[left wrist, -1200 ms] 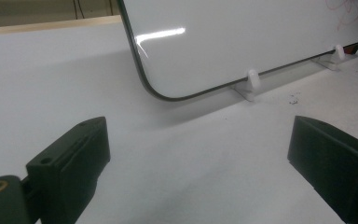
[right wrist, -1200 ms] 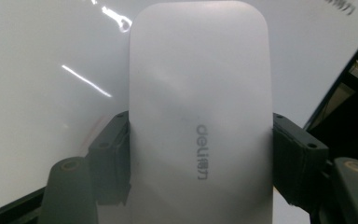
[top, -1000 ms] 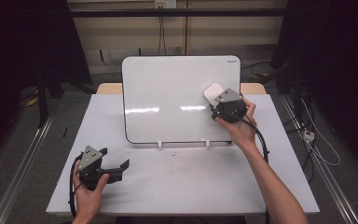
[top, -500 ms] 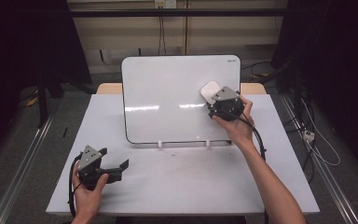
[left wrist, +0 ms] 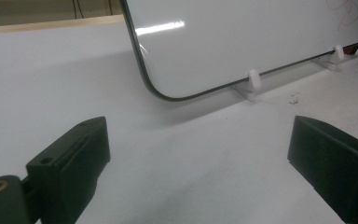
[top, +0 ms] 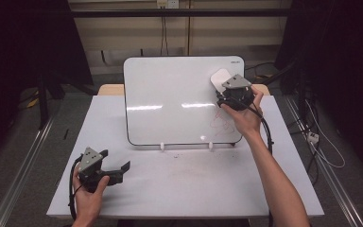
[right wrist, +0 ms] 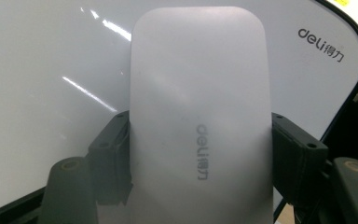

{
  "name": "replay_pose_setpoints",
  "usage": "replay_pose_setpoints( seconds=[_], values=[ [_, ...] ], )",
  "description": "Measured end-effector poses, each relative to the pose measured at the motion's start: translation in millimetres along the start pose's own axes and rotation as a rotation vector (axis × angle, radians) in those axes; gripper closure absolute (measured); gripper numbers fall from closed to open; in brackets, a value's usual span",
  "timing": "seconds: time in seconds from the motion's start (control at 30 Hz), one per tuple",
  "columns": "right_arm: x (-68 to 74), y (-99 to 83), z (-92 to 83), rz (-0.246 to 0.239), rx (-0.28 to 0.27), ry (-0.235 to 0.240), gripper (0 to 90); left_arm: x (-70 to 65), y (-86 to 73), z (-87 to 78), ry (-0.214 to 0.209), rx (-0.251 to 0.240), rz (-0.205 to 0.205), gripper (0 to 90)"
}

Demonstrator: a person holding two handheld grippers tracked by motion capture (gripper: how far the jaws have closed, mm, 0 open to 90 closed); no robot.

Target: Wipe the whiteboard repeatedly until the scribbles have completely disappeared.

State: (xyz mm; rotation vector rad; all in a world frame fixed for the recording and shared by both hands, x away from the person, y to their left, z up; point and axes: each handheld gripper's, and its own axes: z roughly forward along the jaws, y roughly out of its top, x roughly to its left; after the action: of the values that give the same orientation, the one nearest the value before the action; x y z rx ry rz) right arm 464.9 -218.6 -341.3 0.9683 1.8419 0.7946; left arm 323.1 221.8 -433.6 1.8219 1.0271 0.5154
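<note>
The room's edges are dark. Light from above makes bright streaks on the whiteboard (top: 179, 101). The eraser (right wrist: 200, 121) looks soft and blurry up close.

eraser (right wrist: 198, 121): "deli" logo | whiteboard (right wrist: 51, 70) corner: "deli" logo

The right gripper (top: 228, 86) is raised at arm's length, its jaws clamped tight, forearm stretched forward. The left gripper (top: 105, 169) sits low in the left hand (top: 89, 198) (jaws spread wide apart).
</note>
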Motion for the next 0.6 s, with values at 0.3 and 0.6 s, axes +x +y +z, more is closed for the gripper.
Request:
replay_pose_setpoints(
  seconds=[0.3, 0.6],
  values=[
    [14.7, -6.0, -1.6, -0.026, -0.003, 0.0, 31.6, -1.5, 0.3, 1.3, 0.001, -0.001, 0.002, 5.4],
    [52.0, -15.4, -4.3, -0.088, -0.011, 0.033, 31.7, -3.1, 0.7, 2.8, -0.002, 0.0, 0.004, 5.4]
  ],
)
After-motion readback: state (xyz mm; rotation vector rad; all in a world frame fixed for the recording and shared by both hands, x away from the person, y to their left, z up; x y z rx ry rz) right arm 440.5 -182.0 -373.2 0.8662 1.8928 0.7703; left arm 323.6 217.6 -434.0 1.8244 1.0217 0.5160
